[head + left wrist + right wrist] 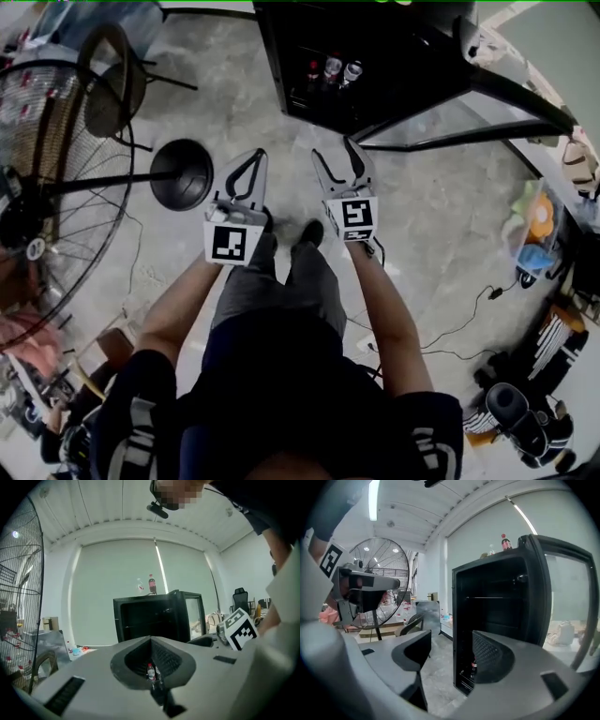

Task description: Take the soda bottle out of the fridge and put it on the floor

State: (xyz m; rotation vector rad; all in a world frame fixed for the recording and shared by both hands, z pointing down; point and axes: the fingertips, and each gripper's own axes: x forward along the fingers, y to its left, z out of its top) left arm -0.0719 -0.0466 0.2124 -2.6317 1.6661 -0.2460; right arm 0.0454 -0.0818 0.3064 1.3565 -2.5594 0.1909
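A big wire fan point(56, 187) (round black base point(181, 173)) stands beside a dark chair point(114, 77).

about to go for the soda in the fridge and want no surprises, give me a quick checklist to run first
1. Fridge door open: ok.
2. Soda bottle in view, low in the fridge: ok.
3. Right gripper open and empty: ok.
4. Left gripper open: not ok, fingers together.
5. Floor before the fridge bare: ok.
6. Bottle within reach: not ok, both grippers are short of the fridge.
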